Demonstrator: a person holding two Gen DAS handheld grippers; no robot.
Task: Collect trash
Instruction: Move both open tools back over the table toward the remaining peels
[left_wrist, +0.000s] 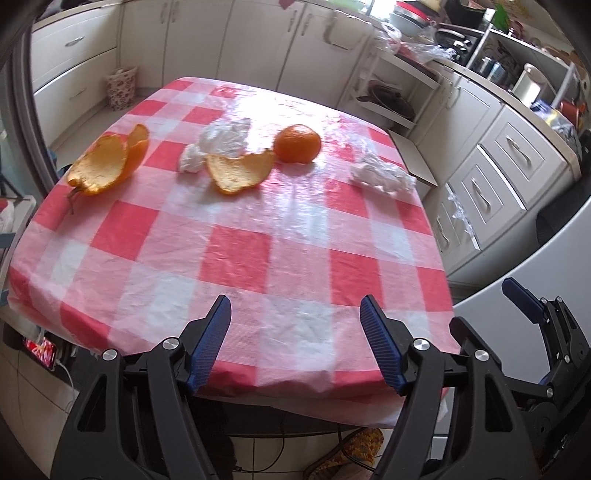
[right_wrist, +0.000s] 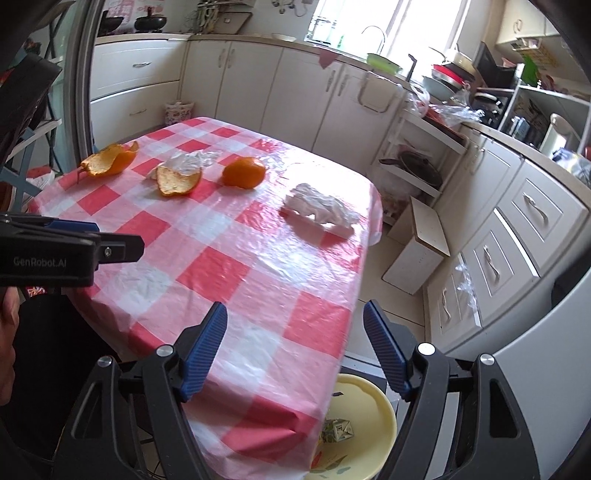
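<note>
Left gripper (left_wrist: 295, 332) and right gripper (right_wrist: 295, 336) gape wide, empty, poised at checkered table (left_wrist: 240, 258) edge; orange peels (left_wrist: 107, 164), crumpled tissues (left_wrist: 382, 173) ahead (yellow bin (right_wrist: 354, 428) waits below).

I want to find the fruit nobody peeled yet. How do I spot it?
Look at the table with the red-and-white checked cloth. Along its far side lie orange peels and crumpled white tissues. Among them sits the whole orange, the only round, smooth, closed thing there.

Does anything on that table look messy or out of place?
Yes: two orange peels and crumpled tissues lie scattered beside a whole orange on the tablecloth.
</note>
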